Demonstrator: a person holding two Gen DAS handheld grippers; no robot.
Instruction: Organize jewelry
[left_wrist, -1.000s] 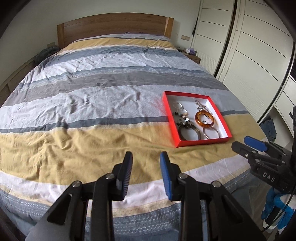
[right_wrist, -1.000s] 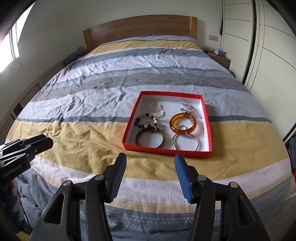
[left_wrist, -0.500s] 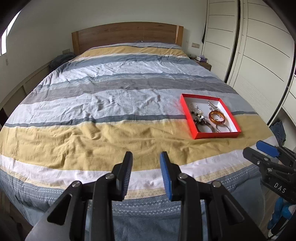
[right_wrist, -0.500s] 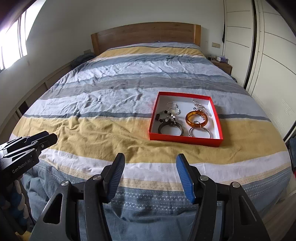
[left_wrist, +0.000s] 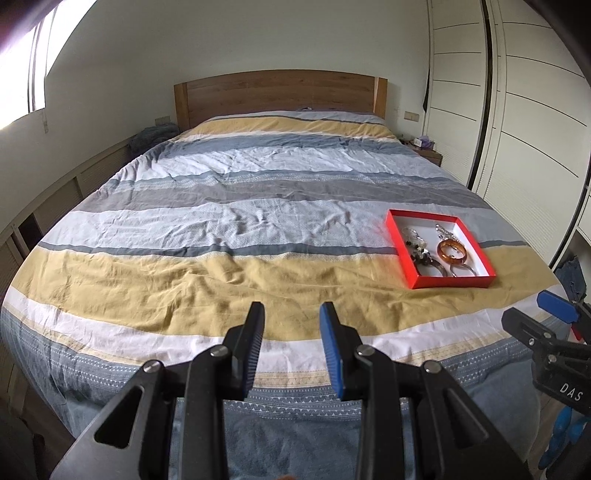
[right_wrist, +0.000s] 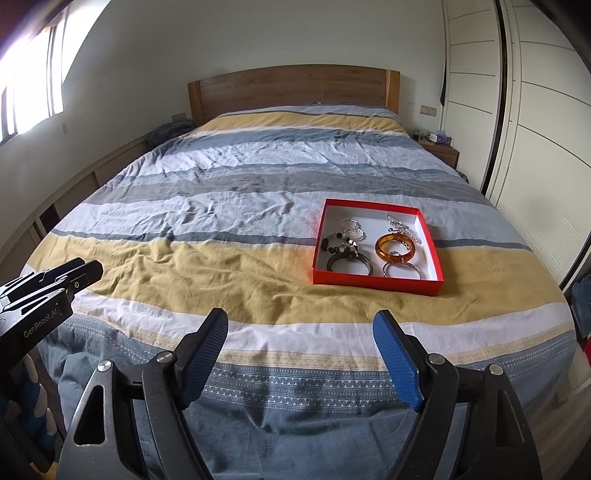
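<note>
Your left gripper (left_wrist: 291, 332) hangs over the foot edge of the bed (left_wrist: 236, 236), its jaws spread a little way with nothing between them; ahead of those jaws lies only wrinkled striped duvet, running up to the wooden headboard (left_wrist: 280, 90). Ahead and well to the right of the left jaws, on the yellow band of the duvet, sits the red tray (left_wrist: 400, 251) with the jewelry in it. Your right gripper (right_wrist: 301, 352) also hangs off the foot of the bed, jaws spread wide and empty, and the tray (right_wrist: 375, 282) lies ahead of them, slightly right of the gap and well apart from the fingertips. Inside the tray, going from the left jaw's side to the right's: a dark bangle (right_wrist: 347, 260) at the near left with a beaded black piece (right_wrist: 334, 240) touching it, thin silver rings (right_wrist: 352, 227) behind those, then the amber bangle (right_wrist: 395, 247) near the middle, a silver hoop (right_wrist: 402, 269) just in front of it, and a silver chain (right_wrist: 400, 223) toward the far right corner. Right of everything stand white wardrobe doors (right_wrist: 535, 122).
</note>
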